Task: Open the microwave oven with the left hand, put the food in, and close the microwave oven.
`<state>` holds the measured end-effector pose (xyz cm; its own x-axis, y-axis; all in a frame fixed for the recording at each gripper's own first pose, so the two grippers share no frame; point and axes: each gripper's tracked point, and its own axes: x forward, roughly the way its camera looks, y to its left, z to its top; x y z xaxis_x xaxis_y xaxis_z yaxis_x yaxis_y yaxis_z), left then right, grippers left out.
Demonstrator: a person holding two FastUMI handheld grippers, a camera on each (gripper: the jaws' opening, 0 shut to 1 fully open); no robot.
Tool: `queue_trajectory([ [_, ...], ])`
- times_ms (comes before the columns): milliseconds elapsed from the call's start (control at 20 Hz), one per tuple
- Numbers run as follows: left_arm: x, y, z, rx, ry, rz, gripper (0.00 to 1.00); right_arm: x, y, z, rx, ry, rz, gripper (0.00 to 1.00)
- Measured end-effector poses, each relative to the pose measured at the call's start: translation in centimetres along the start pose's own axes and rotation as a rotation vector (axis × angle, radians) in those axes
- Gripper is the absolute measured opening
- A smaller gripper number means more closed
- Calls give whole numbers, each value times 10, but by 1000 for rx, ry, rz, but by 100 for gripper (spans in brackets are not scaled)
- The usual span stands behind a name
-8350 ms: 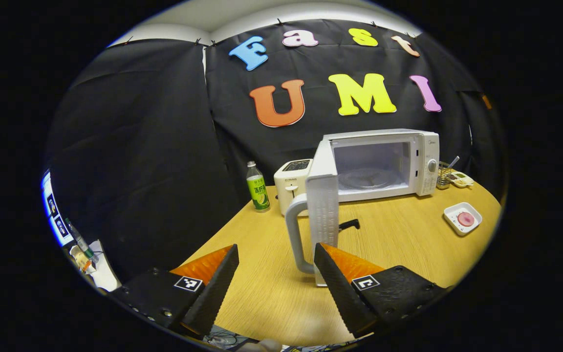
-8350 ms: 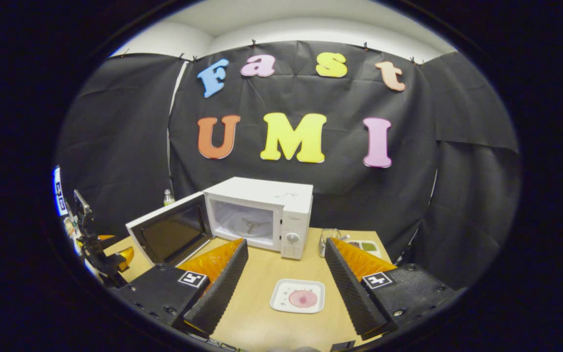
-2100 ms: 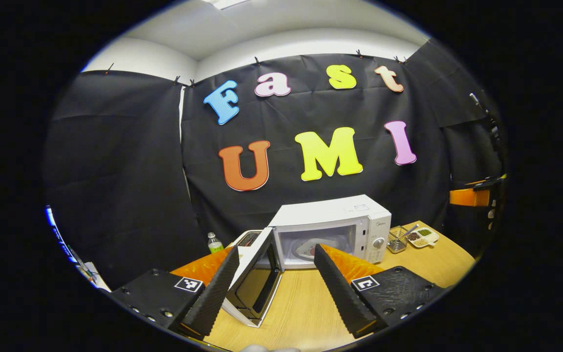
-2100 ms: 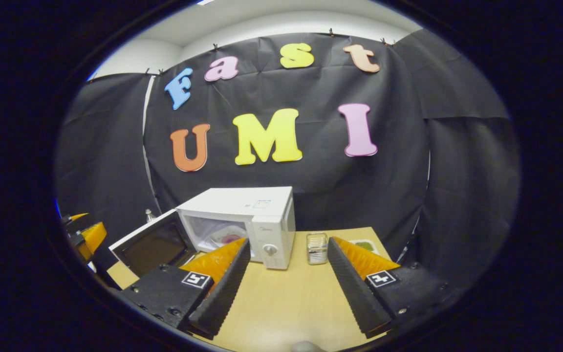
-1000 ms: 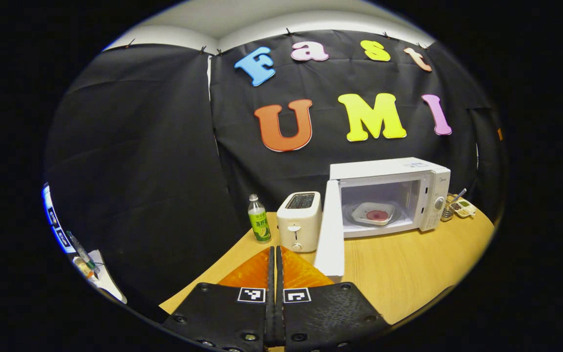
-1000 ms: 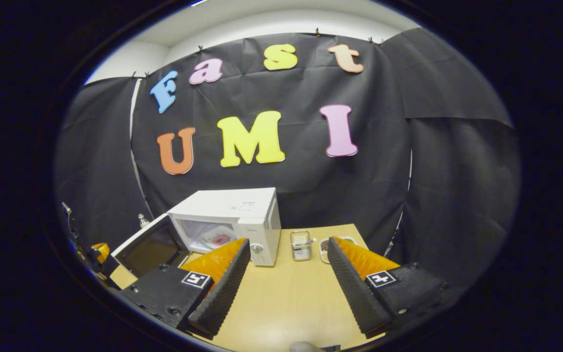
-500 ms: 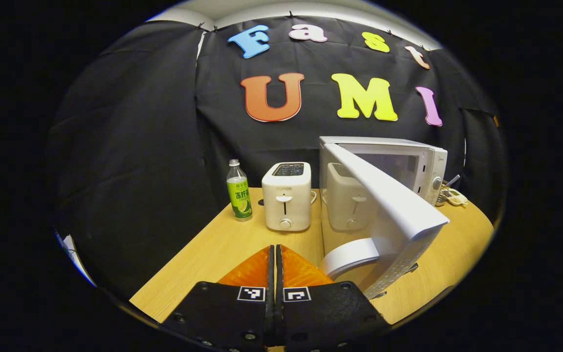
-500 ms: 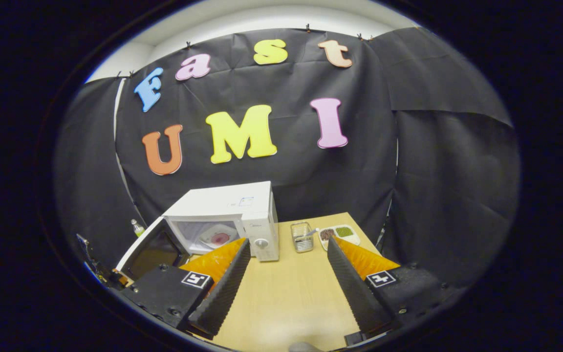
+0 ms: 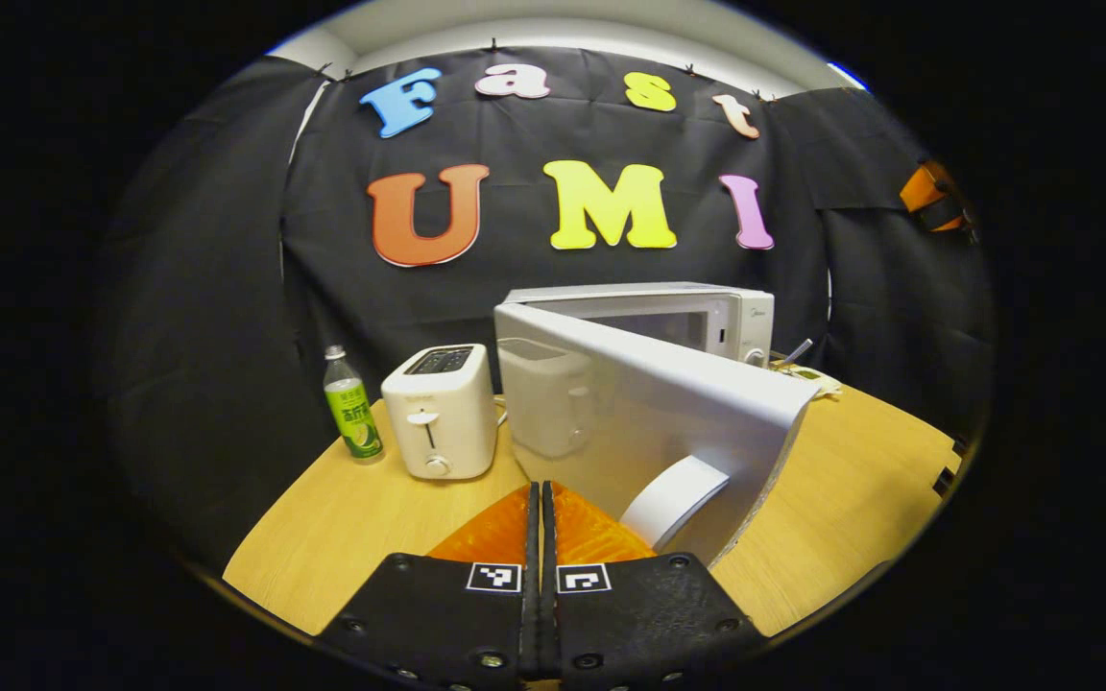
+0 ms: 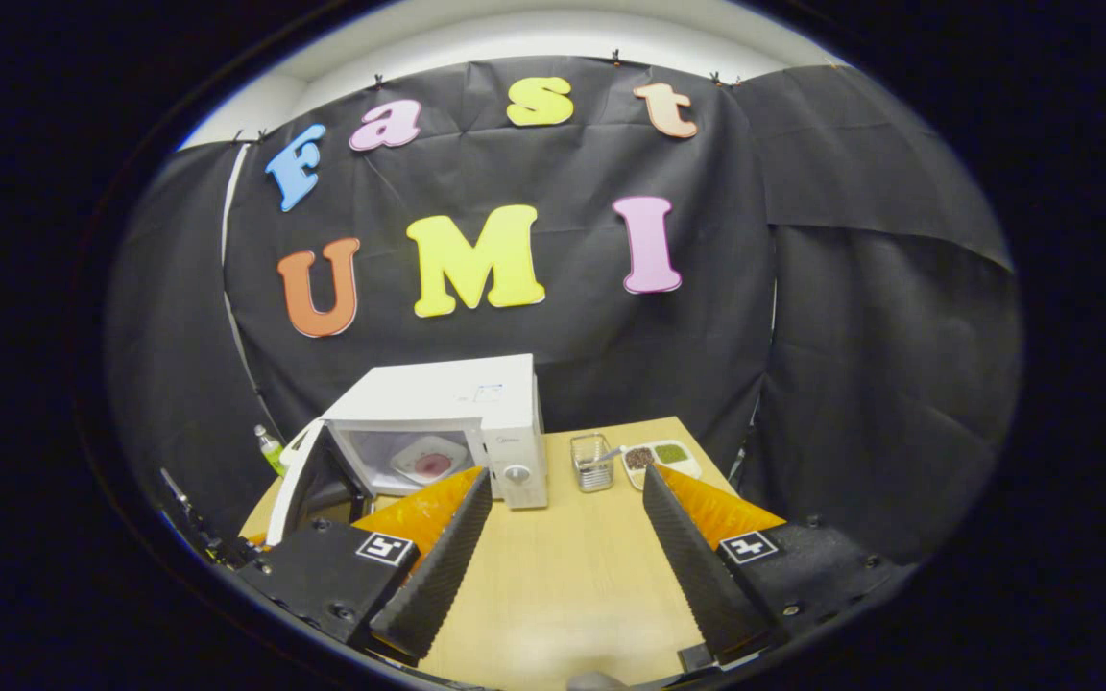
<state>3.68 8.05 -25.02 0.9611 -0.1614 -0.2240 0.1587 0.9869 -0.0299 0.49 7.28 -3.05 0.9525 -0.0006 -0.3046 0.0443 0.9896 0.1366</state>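
The white microwave stands at the back of the wooden table. Its door hangs half open, outer face towards me, with the curved handle low on the right. My left gripper is shut on nothing, its tips close to the door's outer face, just left of the handle. In the right gripper view the microwave shows the white plate with pink food inside, behind the part-open door. My right gripper is held open over the table, apart from everything.
A white toaster and a green-labelled bottle stand left of the microwave. Right of it are a wire basket and a small tray of condiments. Black cloth walls close in the table's back and sides.
The door has swung further towards the microwave's opening, and my shut left gripper has followed it to the right. The right gripper stays open and has hardly moved.
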Motion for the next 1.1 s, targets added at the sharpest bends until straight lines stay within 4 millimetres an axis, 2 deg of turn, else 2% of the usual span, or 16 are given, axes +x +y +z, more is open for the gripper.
queue_trajectory([
  [50, 4, -12, 3, 9, -11, -27, 10, -1, -2, 0, 1, -2, -4, 100],
  [100, 9, -23, 5, 18, -14, -53, 10, -3, -5, 1, 5, -4, -13, 100],
  [150, 13, -34, 8, 27, -21, -76, 10, -5, -9, 2, 9, -8, -20, 92],
  [200, 18, -45, 13, 35, -32, -98, 0, -5, -12, 2, 11, -8, -27, 92],
  [250, 24, -54, 15, 44, -40, -118, 0, -4, -16, 1, 12, -6, -36, 100],
  [300, 30, -63, 17, 50, -43, -137, 10, -5, -21, 0, 13, -2, -44, 100],
  [450, 47, -89, 25, 57, -60, -189, 0, -5, -31, -1, 33, 10, -63, 100],
  [500, 53, -97, 28, 63, -66, -205, 0, -5, -35, -1, 33, 11, -71, 92],
  [550, 58, -105, 30, 70, -70, -219, 0, -6, -39, 0, 35, 11, -80, 92],
  [600, 63, -113, 33, 72, -74, -232, 0, -7, -41, 1, 42, 7, -89, 100],
  [650, 69, -121, 37, 72, -83, -248, 0, -8, -43, 3, 47, 1, -94, 92],
  [700, 76, -129, 41, 75, -89, -261, 0, -9, -44, 5, 47, -3, -101, 92],
  [750, 82, -134, 43, 82, -92, -268, 0, -11, -45, 9, 43, -15, -103, 100],
  [850, 95, -146, 50, 84, -103, -285, 0, -12, -46, 14, 22, -23, -107, 100],
  [900, 101, -152, 52, 87, -108, -292, 0, -12, -47, 17, 19, -26, -105, 92],
  [1100, 129, -171, 60, 103, -118, -294, 0, -11, -59, 20, 7, -23, -112, 100],
])
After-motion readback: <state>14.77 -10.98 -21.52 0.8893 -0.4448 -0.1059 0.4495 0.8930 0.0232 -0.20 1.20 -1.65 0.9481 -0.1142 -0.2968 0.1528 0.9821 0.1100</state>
